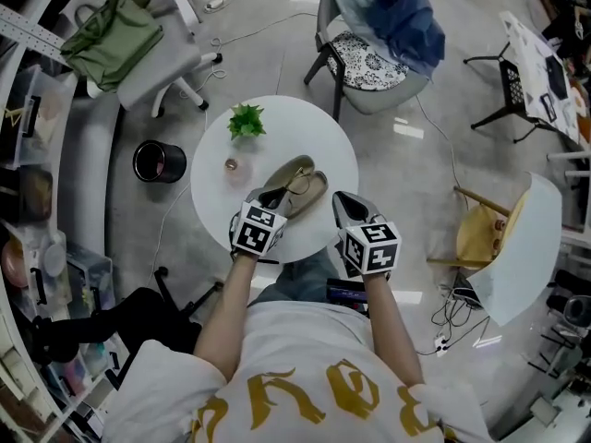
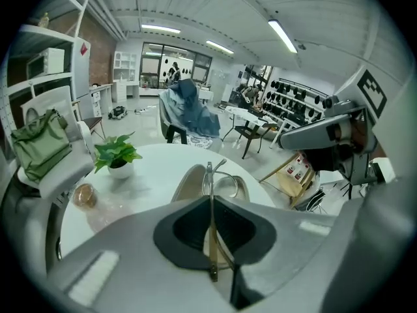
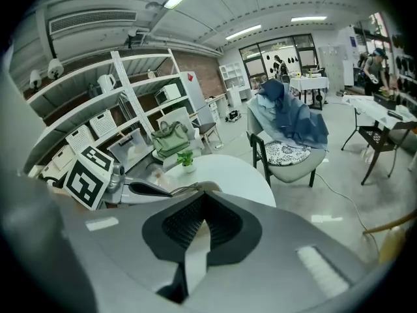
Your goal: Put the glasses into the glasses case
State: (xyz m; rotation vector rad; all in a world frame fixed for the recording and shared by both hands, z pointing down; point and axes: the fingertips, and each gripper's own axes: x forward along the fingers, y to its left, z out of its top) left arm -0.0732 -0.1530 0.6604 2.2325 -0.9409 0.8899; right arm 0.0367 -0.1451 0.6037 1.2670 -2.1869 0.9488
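On your surface (image 1: 319, 137), the plant (image 1: 246, 120) stands near the far left edge, with the small jar (image 1: 231, 165) just in front of it. The glasses case (image 1: 283, 171) lies centrally, toward the near edge, with the glasses (image 1: 299, 185) over it. Your left hand-held gripper (image 1: 270, 198) is at the case's near end. The right hand-held gripper (image 1: 343, 209) is just right of it.

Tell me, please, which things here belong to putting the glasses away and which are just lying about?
Belong to the job:
glasses, gripped by the left gripper
open glasses case on the white table
right gripper, holding nothing

Just lying about:
potted plant and small brownish jar on the table
black bin and green bag beyond it
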